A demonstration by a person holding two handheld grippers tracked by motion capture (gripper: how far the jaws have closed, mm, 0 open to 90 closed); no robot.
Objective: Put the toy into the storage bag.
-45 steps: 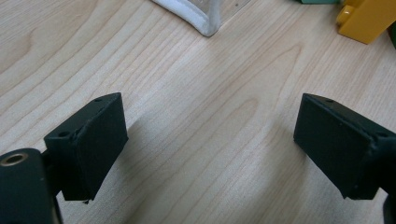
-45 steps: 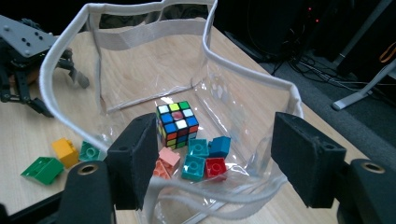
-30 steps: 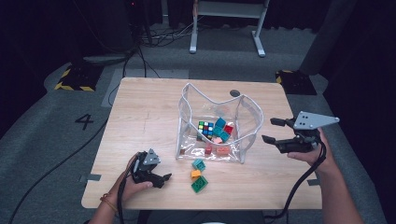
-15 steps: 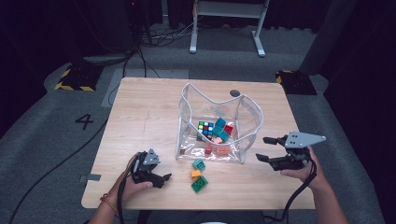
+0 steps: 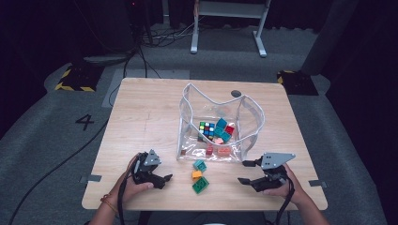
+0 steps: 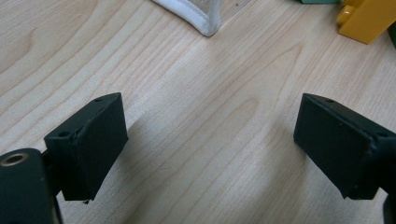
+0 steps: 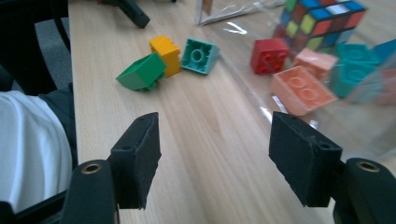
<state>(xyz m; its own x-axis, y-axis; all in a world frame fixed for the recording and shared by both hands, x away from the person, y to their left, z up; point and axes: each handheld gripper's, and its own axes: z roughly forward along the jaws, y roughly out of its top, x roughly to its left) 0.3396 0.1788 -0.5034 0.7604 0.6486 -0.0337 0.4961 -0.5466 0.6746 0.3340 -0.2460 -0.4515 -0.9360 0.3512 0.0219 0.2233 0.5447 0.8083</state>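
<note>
Grey carpet floor (image 5: 56, 140) spreads under dim light, a white "4" (image 5: 86, 122) marked on it (left of the desk), metal stand (image 5: 228, 21) beyond, cables (image 5: 159, 40) trailing.

On the wooden table (image 5: 141, 112) a clear plastic bag (image 5: 220, 123) with white edging stands open, just past centre. Inside it lie a puzzle cube (image 5: 206, 128), teal bricks (image 5: 222, 130), a red brick (image 5: 229, 130) and salmon bricks (image 5: 220, 149). Just outside, at the bag's 6 o'clock, a teal brick (image 5: 200, 165), an orange brick (image 5: 197, 175) and a green brick (image 5: 201, 185) sit close together. The left gripper (image 5: 165, 179) rests at their 9 o'clock, the right gripper (image 5: 245, 172) at 3 o'clock, its jaws apart with nothing between them, having just been closing
</note>
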